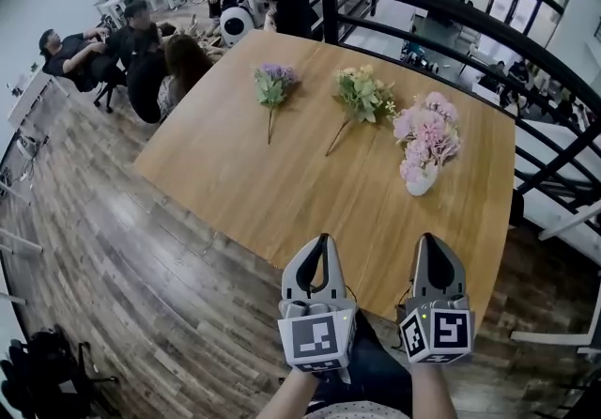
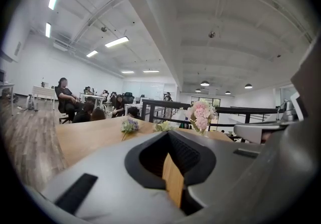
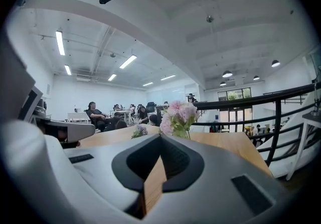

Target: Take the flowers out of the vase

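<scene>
A white vase (image 1: 420, 182) with pink flowers (image 1: 427, 133) stands on the right side of the wooden table (image 1: 244, 182). A purple bunch (image 1: 272, 85) and a green-and-yellow bunch (image 1: 362, 94) lie flat on the table farther back. My left gripper (image 1: 322, 240) and right gripper (image 1: 427, 239) hover side by side over the near table edge, both shut and empty, well short of the vase. The pink flowers (image 3: 178, 115) stand straight ahead in the right gripper view. In the left gripper view they (image 2: 201, 113) sit slightly right of centre.
A black railing (image 1: 451, 13) curves round the far and right sides of the table. Several people sit at desks (image 1: 131, 41) beyond the far left corner. Wooden floor (image 1: 113, 257) runs along the left side.
</scene>
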The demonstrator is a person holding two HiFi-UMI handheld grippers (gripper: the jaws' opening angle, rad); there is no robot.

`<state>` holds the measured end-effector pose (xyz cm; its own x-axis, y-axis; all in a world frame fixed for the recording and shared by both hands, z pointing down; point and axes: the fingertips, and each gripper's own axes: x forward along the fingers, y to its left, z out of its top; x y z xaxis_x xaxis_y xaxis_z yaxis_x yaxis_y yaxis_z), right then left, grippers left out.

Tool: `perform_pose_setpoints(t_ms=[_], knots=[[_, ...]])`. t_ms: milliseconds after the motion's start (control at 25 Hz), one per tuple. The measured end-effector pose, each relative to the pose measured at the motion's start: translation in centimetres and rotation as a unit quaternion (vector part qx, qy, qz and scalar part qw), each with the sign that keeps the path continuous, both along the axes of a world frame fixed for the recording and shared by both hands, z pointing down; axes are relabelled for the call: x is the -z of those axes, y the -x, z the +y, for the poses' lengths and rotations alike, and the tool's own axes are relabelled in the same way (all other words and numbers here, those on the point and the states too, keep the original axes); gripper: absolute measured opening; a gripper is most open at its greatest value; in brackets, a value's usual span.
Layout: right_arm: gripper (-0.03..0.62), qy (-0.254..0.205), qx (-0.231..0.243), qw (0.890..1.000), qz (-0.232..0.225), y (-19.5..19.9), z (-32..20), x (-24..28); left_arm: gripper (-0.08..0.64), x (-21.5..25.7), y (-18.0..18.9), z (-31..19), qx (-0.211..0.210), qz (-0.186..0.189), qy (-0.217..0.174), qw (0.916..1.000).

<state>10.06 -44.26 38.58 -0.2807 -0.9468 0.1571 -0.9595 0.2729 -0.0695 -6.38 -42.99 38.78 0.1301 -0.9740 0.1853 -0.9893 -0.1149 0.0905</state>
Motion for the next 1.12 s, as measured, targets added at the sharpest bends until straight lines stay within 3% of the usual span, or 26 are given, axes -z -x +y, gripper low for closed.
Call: perform_pose_setpoints(t_ms=[400,560,1120], knots=[[-0.008,0.005,0.004,1.000,-0.015,-2.2,-5.9,-0.7,0.020,-0.1,-2.8,-5.5,-0.007,-0.012,0.024,0.9996],[-0.008,0.007,0.002,1.000,-0.018,-3.0,-7.7,-1.0,0.020,0.1,-3.1,-7.2,-0.002,-0.020,0.008,0.9998],[-0.008,0.026,-0.015,0.999,-0.015,-5.1,-9.9,-3.0,0.020,-1.4,-3.5,-8.6,0.003,-0.019,0.042,0.9989]])
